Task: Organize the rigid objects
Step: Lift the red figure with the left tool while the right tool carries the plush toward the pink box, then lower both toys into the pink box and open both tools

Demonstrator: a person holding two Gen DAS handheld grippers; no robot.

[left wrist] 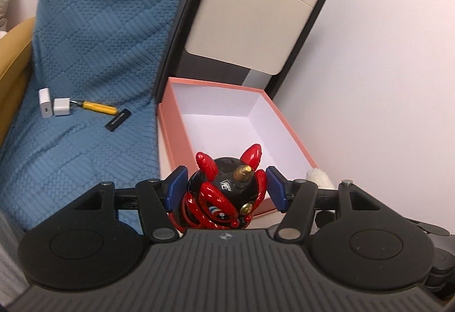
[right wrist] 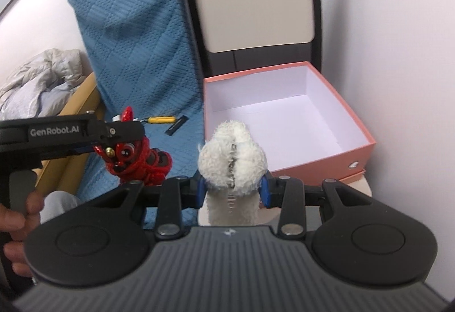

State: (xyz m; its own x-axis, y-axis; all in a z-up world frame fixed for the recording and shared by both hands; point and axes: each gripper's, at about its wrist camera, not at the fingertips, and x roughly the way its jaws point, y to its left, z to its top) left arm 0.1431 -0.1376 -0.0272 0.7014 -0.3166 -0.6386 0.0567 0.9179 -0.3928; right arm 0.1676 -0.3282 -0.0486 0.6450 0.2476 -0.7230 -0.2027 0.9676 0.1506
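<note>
**Holding two toys beside an open pink box**

Reads "GenRobot.AI" in white along the left gripper [right wrist: 113, 141], the only legible writing. Spread over the bed: blue blanket [left wrist: 93, 41]. Beside it, pink box [left wrist: 167, 124], white inside. Pinched between the left gripper's blue pads just short of the box's near wall: glossy red-and-black figure [left wrist: 224, 195], gold horn. Clamped in the right gripper [right wrist: 233, 189] before the box: fluffy white toy [right wrist: 231, 164]. On the blanket: yellow screwdriver [left wrist: 96, 106], two white chargers [left wrist: 54, 105].

I've got the glossy red-and-black horned figurine [left wrist: 224, 195] pinched between my left claw's [left wrist: 226, 188] blue pads, the fluffy white plush toy [right wrist: 231, 158] squeezed in my right claw [right wrist: 232, 188]. Just ahead of both sits the open pink cardboard box [right wrist: 361, 138], white inside.
</note>
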